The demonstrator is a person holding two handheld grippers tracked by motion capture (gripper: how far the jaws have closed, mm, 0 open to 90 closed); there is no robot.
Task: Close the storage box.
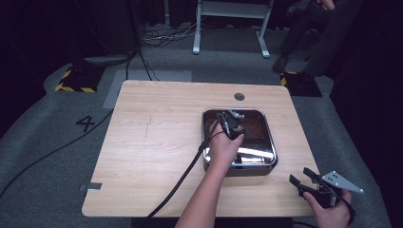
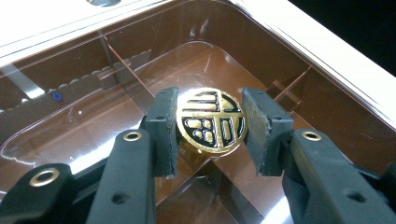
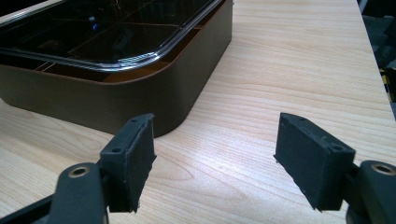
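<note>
A brown box (image 1: pixel 240 167) with a clear lid (image 2: pixel 70 135) stands right of centre on the wooden table (image 1: pixel 157 142). A round gold knob (image 2: pixel 211 120) with a black emblem sits in the middle of the lid. My left gripper (image 1: pixel 233 124) reaches down over the box; in the left gripper view its two pads (image 2: pixel 163 126) press the knob's sides, so the left gripper (image 2: pixel 211 97) is shut on it. My right gripper (image 1: pixel 299 175) hovers open over the table's front right corner, apart from the box. In its own view the right gripper (image 3: pixel 215 140) has nothing between its jaws, and the box's rounded corner (image 3: pixel 177 107) lies ahead.
A black cable (image 1: pixel 180 180) trails from the left gripper to the table's front edge. A round hole (image 1: pixel 239 96) sits behind the box. The table's left half is bare wood. Beyond the table are a white desk frame (image 1: pixel 230 28), floor cables and a seated person (image 1: pixel 304 28).
</note>
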